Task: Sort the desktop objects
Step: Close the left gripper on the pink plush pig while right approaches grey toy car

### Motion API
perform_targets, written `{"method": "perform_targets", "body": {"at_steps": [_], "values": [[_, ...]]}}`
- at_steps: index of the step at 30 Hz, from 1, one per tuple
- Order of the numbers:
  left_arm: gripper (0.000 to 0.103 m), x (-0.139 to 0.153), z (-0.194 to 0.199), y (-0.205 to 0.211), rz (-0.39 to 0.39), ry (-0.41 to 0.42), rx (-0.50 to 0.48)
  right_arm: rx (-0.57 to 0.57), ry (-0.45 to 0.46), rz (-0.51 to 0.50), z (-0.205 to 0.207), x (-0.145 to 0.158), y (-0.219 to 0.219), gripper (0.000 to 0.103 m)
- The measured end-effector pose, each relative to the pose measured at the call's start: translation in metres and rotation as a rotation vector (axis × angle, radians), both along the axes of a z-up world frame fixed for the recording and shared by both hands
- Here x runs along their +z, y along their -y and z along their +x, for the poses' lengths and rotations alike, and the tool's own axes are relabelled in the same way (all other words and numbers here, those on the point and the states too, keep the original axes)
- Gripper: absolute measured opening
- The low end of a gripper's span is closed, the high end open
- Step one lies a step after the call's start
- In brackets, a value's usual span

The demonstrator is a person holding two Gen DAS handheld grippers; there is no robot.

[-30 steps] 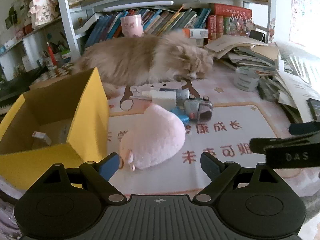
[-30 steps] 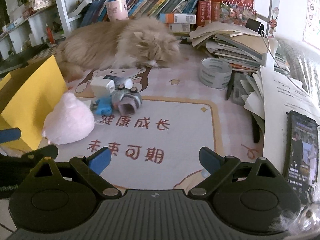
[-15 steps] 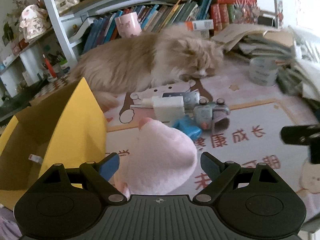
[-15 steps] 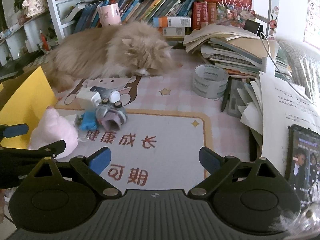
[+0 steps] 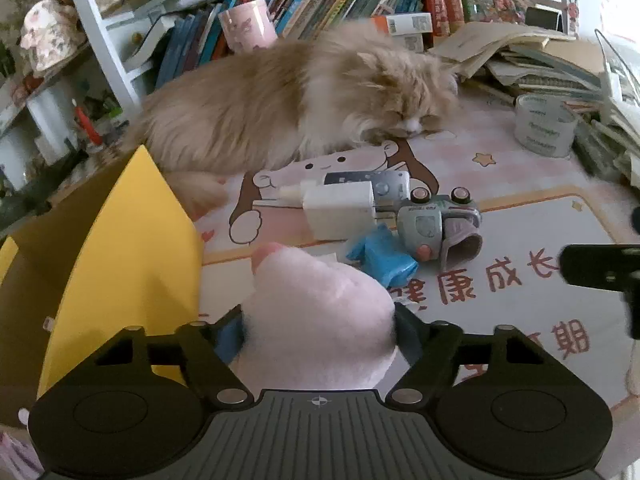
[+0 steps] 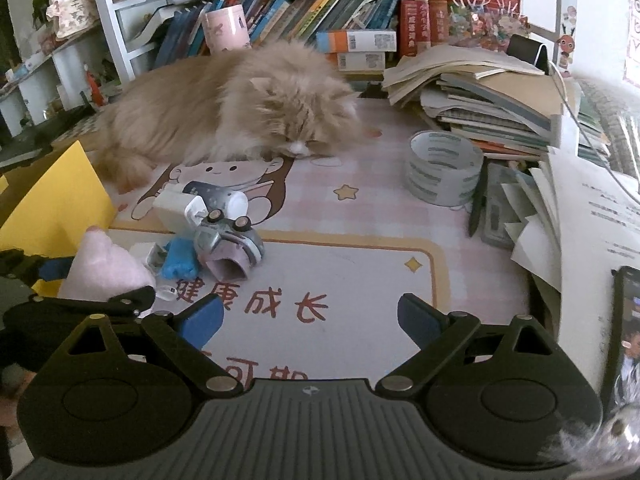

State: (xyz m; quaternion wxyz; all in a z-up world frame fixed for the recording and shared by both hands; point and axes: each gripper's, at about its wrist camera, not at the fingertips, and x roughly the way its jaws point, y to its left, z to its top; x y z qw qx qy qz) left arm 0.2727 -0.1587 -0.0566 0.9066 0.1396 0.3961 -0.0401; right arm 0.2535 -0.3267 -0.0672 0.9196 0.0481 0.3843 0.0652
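A pink plush toy lies on the desk mat between the fingers of my left gripper, which has closed in on its sides. It also shows in the right wrist view. Behind it lie a white charger, a blue wrapper and a grey toy car. A yellow cardboard box stands open at the left. My right gripper is open and empty above the mat.
A fluffy cat sleeps across the back of the desk. A tape roll, a pen, stacked books and papers and a phone crowd the right side. Bookshelves stand behind.
My left gripper moved forward onto the pink plush and its fingers closed in on it. My right gripper moved forward and a little right, staying open.
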Motion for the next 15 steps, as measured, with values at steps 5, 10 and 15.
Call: {"method": "perform_targets", "body": {"at_steps": [5,10,15], "values": [[0.072,0.021,-0.018,-0.009,-0.101,-0.011,0.013,0.022,0.004,0.015,0.013,-0.004,-0.002,0.093],[0.073,0.046,-0.039,-0.018,-0.178,0.011,0.047,0.072,0.001,0.015,0.030,-0.011,-0.011,0.093],[0.073,0.060,-0.052,-0.023,-0.200,0.022,0.086,0.150,0.014,-0.017,0.047,-0.018,-0.026,0.093]]}}
